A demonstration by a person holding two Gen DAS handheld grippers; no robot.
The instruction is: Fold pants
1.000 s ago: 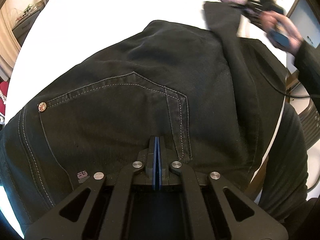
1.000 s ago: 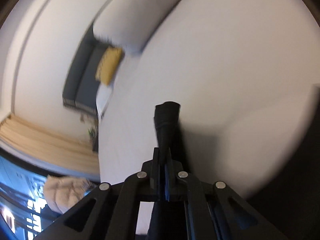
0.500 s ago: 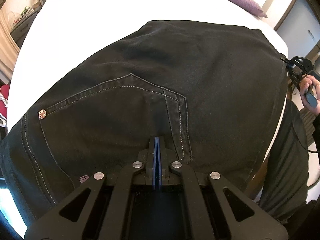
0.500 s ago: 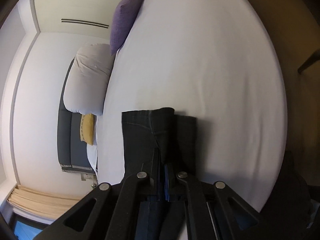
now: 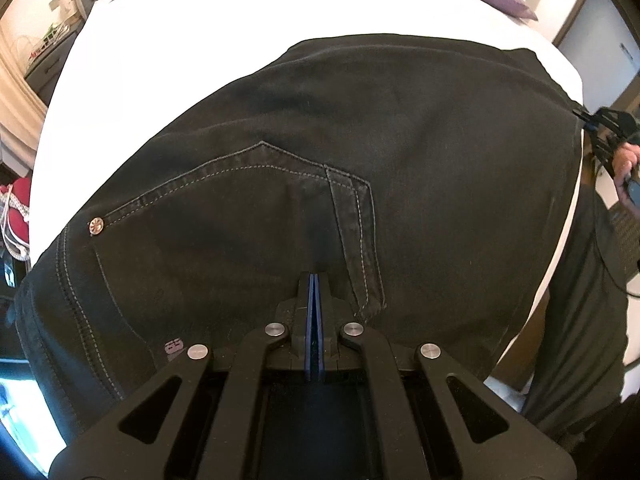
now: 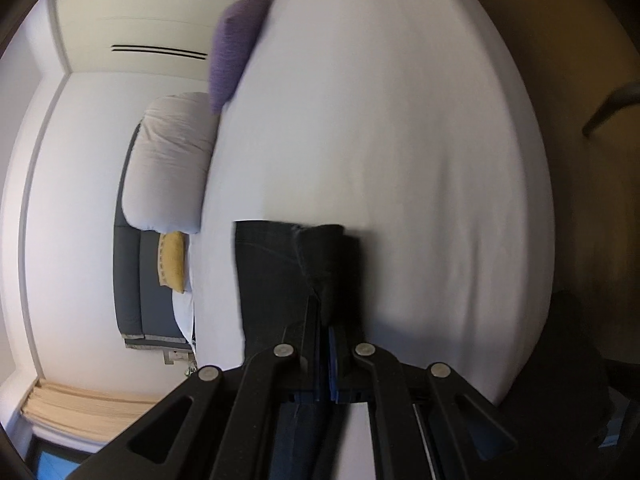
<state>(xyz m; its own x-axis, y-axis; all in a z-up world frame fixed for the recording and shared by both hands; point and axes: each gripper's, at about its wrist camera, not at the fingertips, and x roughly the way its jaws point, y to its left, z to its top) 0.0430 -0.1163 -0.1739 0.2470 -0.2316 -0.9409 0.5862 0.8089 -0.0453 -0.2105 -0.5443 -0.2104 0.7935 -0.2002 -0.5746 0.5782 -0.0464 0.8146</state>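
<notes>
Left gripper (image 5: pixel 312 280) clamped tight, tips on black pants (image 5: pixel 360 152). Right gripper (image 6: pixel 325 308) pinching pants hem. Small pocket logo (image 5: pixel 174 349) unreadable.

Small pinkish logo patch on the black pants (image 5: pixel 320 200) near the back pocket, resembling "GS", too small to read surely
</notes>
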